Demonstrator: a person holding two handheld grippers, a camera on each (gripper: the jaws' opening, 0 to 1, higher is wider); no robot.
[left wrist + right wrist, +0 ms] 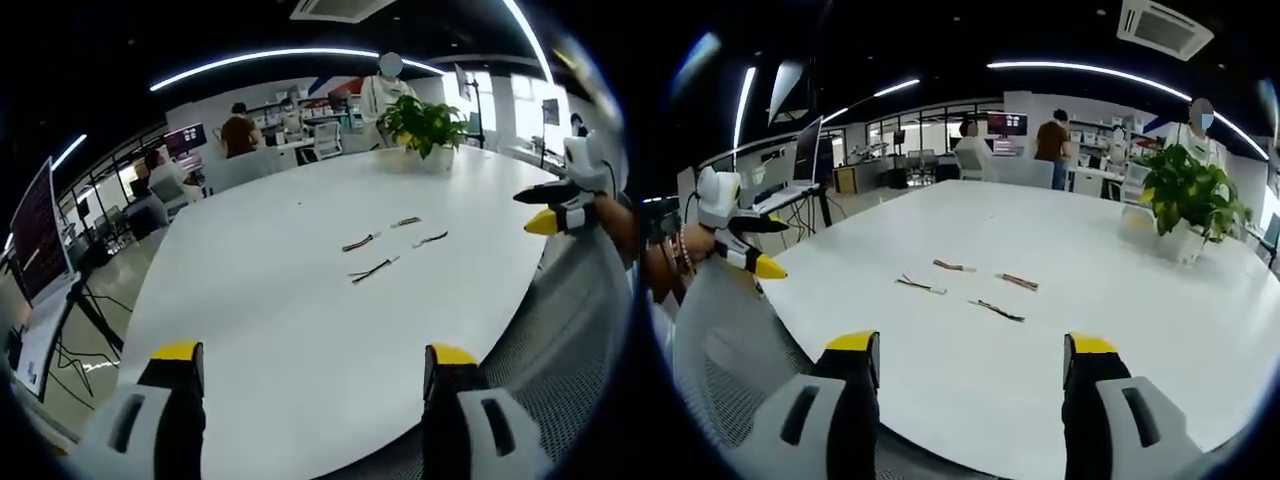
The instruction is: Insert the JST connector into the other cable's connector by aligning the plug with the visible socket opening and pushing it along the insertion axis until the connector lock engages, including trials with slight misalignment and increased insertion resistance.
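Observation:
Several short JST cables lie loose near the middle of the white table (270, 310) (1100, 250). In the left gripper view I see one cable (360, 242), a second cable (405, 222) and a third cable (373, 269) close together. In the right gripper view the same group shows as a far cable (953, 266), a right cable (1018, 282) and a near cable (998, 311). My left gripper (314, 355) (765, 247) is open and holds nothing, well short of them. My right gripper (973, 345) (542, 208) is open too, back at the table's edge.
A potted plant (425, 125) (1185, 195) stands on the far part of the table. A grey mesh chair (575, 340) (720, 340) sits between the two grippers at the near edge. People, desks and monitors fill the room behind.

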